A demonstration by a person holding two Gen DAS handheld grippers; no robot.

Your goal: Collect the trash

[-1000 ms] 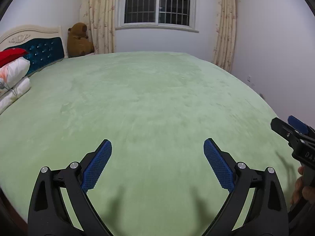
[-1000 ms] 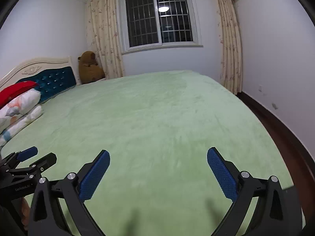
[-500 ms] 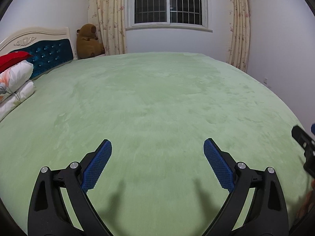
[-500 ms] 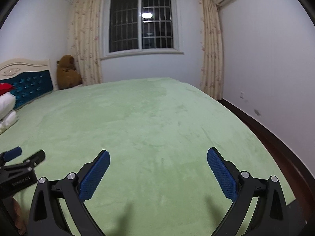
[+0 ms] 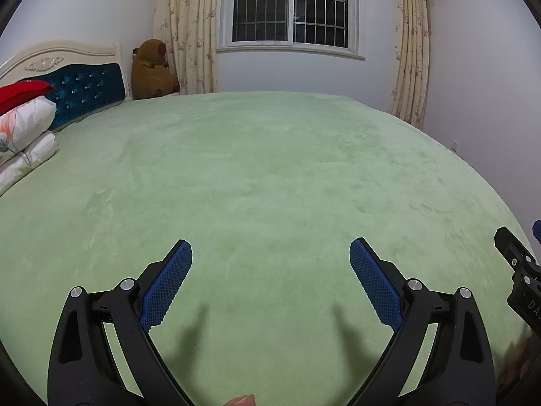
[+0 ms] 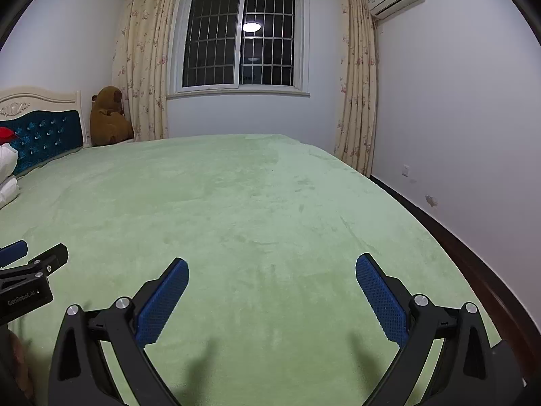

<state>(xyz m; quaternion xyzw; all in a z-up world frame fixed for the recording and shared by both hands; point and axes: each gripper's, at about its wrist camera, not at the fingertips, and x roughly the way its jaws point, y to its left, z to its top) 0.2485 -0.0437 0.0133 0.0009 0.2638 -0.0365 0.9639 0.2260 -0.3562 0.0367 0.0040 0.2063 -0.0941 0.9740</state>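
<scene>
No trash shows in either view. My left gripper (image 5: 270,253) hovers open over the near part of a bed with a pale green blanket (image 5: 270,176), nothing between its blue pads. My right gripper (image 6: 272,270) is open too, above the same blanket (image 6: 236,209) and closer to the bed's right edge. Each gripper appears at the edge of the other's view: the right one (image 5: 520,264) at far right, the left one (image 6: 30,270) at far left.
A blue tufted headboard (image 5: 84,91) with stacked pillows (image 5: 23,135) stands at the left. A brown plush bear (image 5: 154,71) sits in the far corner by the curtains. A barred window (image 6: 241,39) faces me. A white wall (image 6: 456,135) and dark floor strip (image 6: 473,253) run along the bed's right side.
Both views have tilted upward and swung slightly, showing more of the window and far wall. Both grippers stay open and empty.
</scene>
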